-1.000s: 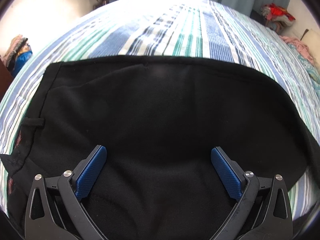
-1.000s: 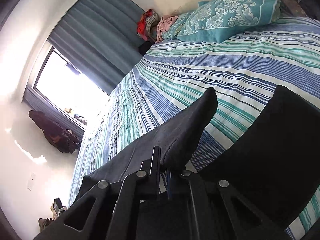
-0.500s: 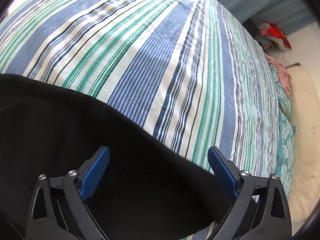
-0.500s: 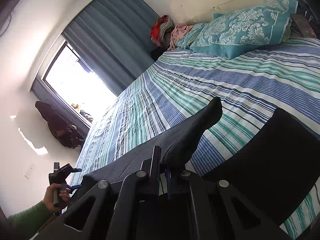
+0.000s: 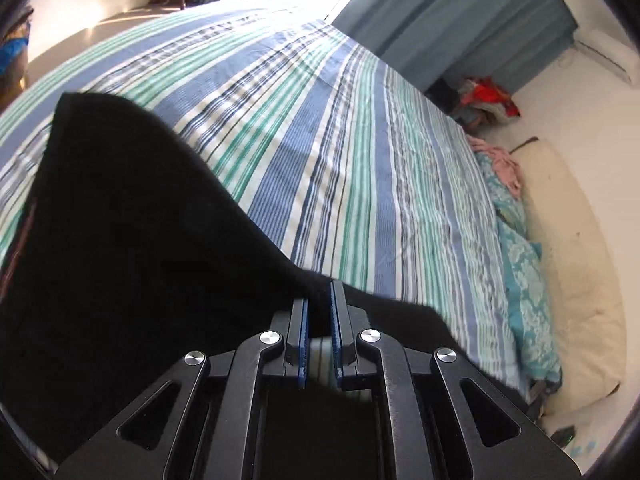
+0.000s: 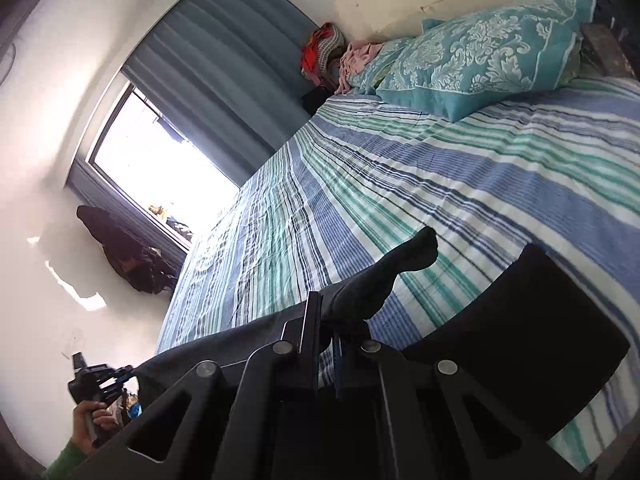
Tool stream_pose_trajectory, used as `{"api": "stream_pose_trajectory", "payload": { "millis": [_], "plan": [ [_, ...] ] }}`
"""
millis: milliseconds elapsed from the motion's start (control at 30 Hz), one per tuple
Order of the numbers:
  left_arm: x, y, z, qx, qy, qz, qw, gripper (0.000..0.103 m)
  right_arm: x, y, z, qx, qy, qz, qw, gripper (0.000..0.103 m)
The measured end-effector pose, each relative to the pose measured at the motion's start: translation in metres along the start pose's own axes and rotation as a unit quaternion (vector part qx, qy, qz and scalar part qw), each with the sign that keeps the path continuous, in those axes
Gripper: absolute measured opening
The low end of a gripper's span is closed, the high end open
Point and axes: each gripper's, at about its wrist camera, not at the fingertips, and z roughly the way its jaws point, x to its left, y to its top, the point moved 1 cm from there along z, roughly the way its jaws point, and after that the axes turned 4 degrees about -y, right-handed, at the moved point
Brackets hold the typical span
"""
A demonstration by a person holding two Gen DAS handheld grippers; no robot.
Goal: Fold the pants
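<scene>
Left gripper (image 5: 319, 312): black linkage arms, silver screws, blue ribbed pads (image 5: 304, 344). Right gripper (image 6: 327, 320) likewise black (green sleeve (image 6: 66, 458) visible).

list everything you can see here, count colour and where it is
pants: one, black, on the bed, edges pinched in both grippers
bedsheet: one, blue, green and white stripes, covering the bed
pillows: at least two, teal with white pattern, head of bed
clothes pile: one, red, pink and grey, corner beside the pillows
curtain: one, grey-blue, by the bright window
dark garment: one, hanging on the wall near the window
left gripper: black with blue pads, shut on pants
right gripper: black, shut on pants
</scene>
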Motion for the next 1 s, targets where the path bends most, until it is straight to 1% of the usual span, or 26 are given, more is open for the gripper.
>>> {"api": "stream_pose_trajectory", "payload": {
  "millis": [67,100,133,167,233,300,367,433,467,567,600,633,667,700,733,767,800,900,1000],
  "plan": [
    [0.017,-0.054,-0.022,0.022,0.015,0.005,0.9996,0.008,-0.011,0.010,-0.006,0.029,-0.011,-0.012,0.999,0.006],
    [0.025,-0.081,-0.023,0.038,0.025,0.002,0.9990,0.008,-0.017,0.013,-0.007,0.052,-0.025,-0.022,0.998,0.005],
    [0.033,-0.104,-0.019,0.052,0.033,-0.003,0.9981,0.008,-0.025,0.014,-0.008,0.076,-0.048,-0.036,0.995,0.005],
    [0.040,-0.123,-0.015,0.062,0.040,-0.006,0.9973,0.008,-0.034,0.013,-0.008,0.093,-0.069,-0.046,0.992,0.006],
    [0.046,-0.144,-0.008,0.069,0.058,0.000,0.9959,0.006,-0.055,0.008,-0.005,0.126,-0.101,-0.055,0.985,0.006],
    [0.044,-0.150,-0.006,0.074,0.059,0.005,0.9955,0.006,-0.070,0.001,0.000,0.155,-0.134,-0.071,0.976,0.006],
    [0.037,-0.152,-0.016,0.073,0.055,0.016,0.9957,0.006,-0.077,-0.005,0.004,0.173,-0.161,-0.098,0.967,0.006],
    [0.031,-0.152,-0.024,0.062,0.057,0.033,0.9959,0.005,-0.077,-0.010,0.005,0.178,-0.175,-0.119,0.961,0.005],
    [0.030,-0.153,-0.028,0.058,0.058,0.036,0.9960,0.005,-0.077,-0.011,0.004,0.178,-0.178,-0.124,0.960,0.005],
    [0.038,-0.153,-0.029,0.065,0.053,0.025,0.9962,0.006,-0.079,-0.011,-0.003,0.171,-0.175,-0.107,0.964,0.005],
    [0.043,-0.153,-0.032,0.060,0.061,0.021,0.9961,0.010,-0.080,-0.011,-0.004,0.169,-0.173,-0.098,0.965,0.006],
    [0.049,-0.152,-0.036,0.052,0.067,0.017,0.9962,0.031,-0.080,-0.011,-0.005,0.167,-0.172,-0.091,0.966,0.006],
    [0.054,-0.152,-0.040,0.044,0.070,0.011,0.9965,0.048,-0.078,-0.010,-0.006,0.165,-0.171,-0.088,0.967,0.006],
    [0.060,-0.151,-0.045,0.032,0.072,-0.001,0.9969,0.078,-0.075,-0.009,-0.008,0.161,-0.170,-0.090,0.968,0.006],
    [0.066,-0.150,-0.052,0.016,0.069,-0.017,0.9973,0.087,-0.071,-0.007,-0.010,0.157,-0.167,-0.092,0.969,0.006],
    [0.072,-0.148,-0.058,0.000,0.061,-0.032,0.9976,0.087,-0.067,-0.006,-0.012,0.153,-0.164,-0.095,0.970,0.006],
    [0.078,-0.146,-0.062,-0.006,0.052,-0.044,0.9977,0.087,-0.064,-0.004,-0.015,0.148,-0.160,-0.096,0.971,0.006],
    [0.091,-0.140,-0.061,0.000,0.052,-0.070,0.9962,0.087,-0.054,0.002,-0.023,0.135,-0.149,-0.095,0.975,0.006],
    [0.101,-0.138,-0.052,0.002,0.031,-0.102,0.9943,0.087,-0.046,0.008,-0.030,0.126,-0.135,-0.091,0.978,0.006]
  ]
}}
